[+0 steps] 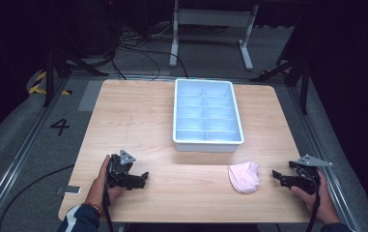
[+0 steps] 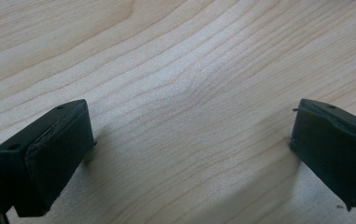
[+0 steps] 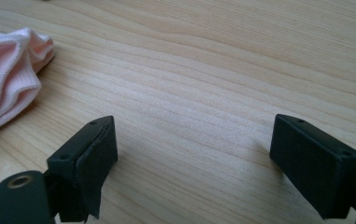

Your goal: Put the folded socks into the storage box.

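Nothing looked done yet. The pink cloth (image 1: 244,177) lay crumpled on the wooden table (image 1: 138,116), just in front of the tray's near right corner and apart from the tray (image 1: 178,114), whose compartments all appeared bare. Judging from that, the whole job of picking the cloth up, and perhaps putting it in the tray, was still left.

The right gripper (image 1: 276,176) sat near the cloth, on the side away from the tray's middle, jaws spread wide with only bare wood between them; in the right gripper view the cloth (image 3: 5,77) lay off to one side, untouched. The left gripper (image 1: 144,177) rested well apart from the cloth, in front of the tray's near left corner, also released and holding nothing.

The cloth was soft, finely ribbed knit, folded in rounded waves. The tray was pale blue, rigid plastic, rectangular with straight dividers. The table was light, smooth, streaked with grain.
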A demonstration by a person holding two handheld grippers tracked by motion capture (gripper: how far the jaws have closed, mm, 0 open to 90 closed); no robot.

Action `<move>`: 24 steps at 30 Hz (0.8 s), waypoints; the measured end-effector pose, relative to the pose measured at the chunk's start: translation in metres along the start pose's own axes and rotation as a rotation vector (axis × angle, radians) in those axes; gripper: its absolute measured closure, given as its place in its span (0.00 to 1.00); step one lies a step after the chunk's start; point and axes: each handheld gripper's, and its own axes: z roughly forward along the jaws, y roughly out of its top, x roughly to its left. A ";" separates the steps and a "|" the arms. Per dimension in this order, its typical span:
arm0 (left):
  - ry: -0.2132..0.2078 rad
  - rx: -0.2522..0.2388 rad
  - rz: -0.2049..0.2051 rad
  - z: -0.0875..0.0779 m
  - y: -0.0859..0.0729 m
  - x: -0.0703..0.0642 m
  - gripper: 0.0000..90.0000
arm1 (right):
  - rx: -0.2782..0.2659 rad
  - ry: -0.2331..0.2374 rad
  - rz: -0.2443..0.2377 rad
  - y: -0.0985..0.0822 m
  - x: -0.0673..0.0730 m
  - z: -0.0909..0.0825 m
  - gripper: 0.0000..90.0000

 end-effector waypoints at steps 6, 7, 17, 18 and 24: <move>-0.022 0.003 0.024 -0.002 -0.002 0.003 0.00 | 0.001 -0.001 0.003 0.001 0.000 0.001 0.17; -0.018 0.002 0.028 -0.003 -0.003 0.004 0.00 | 0.001 -0.001 0.003 0.001 0.000 0.001 0.17; -0.041 0.005 0.064 -0.007 -0.007 0.006 0.00 | 0.030 0.023 -0.019 0.002 -0.005 -0.002 0.17; -0.045 0.004 0.066 -0.007 -0.007 0.007 0.00 | 0.030 0.028 -0.010 0.002 -0.005 -0.002 0.18; -0.057 0.003 0.075 -0.007 -0.007 0.008 0.00 | 0.019 0.051 -0.009 0.005 -0.002 -0.006 0.23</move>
